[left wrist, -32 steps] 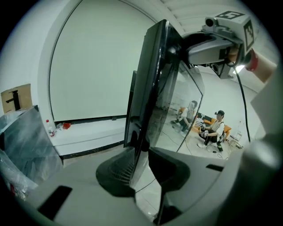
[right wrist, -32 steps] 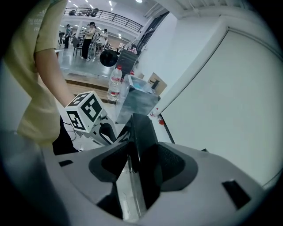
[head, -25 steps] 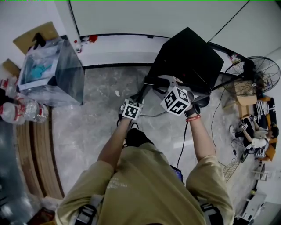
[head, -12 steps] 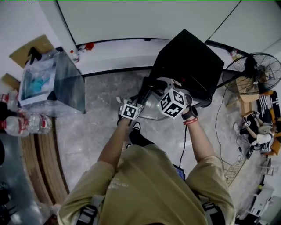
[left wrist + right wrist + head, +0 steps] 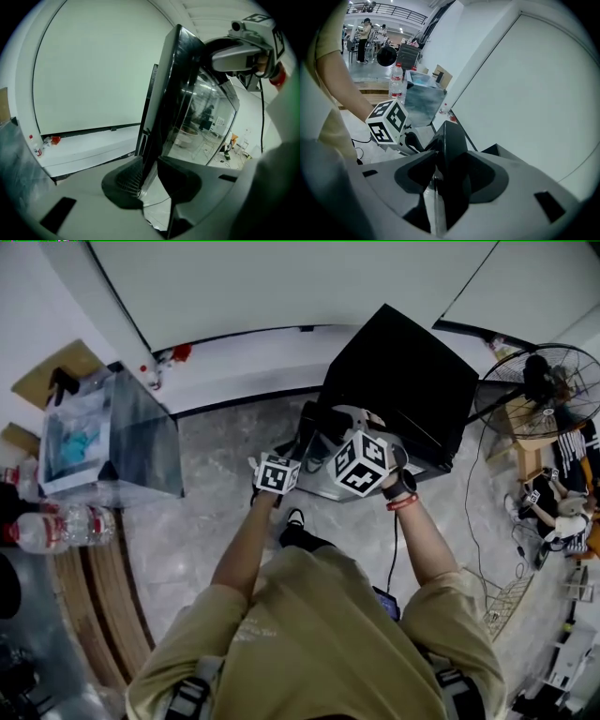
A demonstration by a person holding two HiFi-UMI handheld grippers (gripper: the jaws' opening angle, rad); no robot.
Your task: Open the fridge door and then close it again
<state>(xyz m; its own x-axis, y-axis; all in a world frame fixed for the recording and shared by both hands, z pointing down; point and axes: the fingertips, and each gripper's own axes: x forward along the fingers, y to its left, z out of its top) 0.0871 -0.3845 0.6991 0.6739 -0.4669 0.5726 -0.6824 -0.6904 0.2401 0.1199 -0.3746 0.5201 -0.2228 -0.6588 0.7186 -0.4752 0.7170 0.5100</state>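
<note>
Vs a second ago: the head cam has swung, so the clear box (image 5: 108,442) sits lower at the left of the head view and more of the white wall (image 5: 281,287) shows on top. The black fridge (image 5: 403,362) is still upper centre-right. The two marker cubes are slightly closer to each other. The right cube (image 5: 360,463) has rolled and shows its faces at a new angle. The left cube (image 5: 277,473) looks much as before. No change in either grip.

Left gripper (image 5: 149,164): jaws narrow, clamped on the free edge of the fridge door (image 5: 164,93). The ribbed pad is on the black frame side and the other jaw is on the glass side. The door runs upright and edge-on away from the jaws, and its glass mirrors the room.

Right gripper (image 5: 440,164): jaws stand wider, but the black door edge fills the gap and both pads are on it. It's on the same edge, close to the left gripper. I see the left cube just beside its jaws in the right gripper view.

I can't tell how far the door stands off the cabinet. The floor fan (image 5: 548,390) is right of the fridge and the water bottles (image 5: 56,526) are far left, both well apart from the grippers.
</note>
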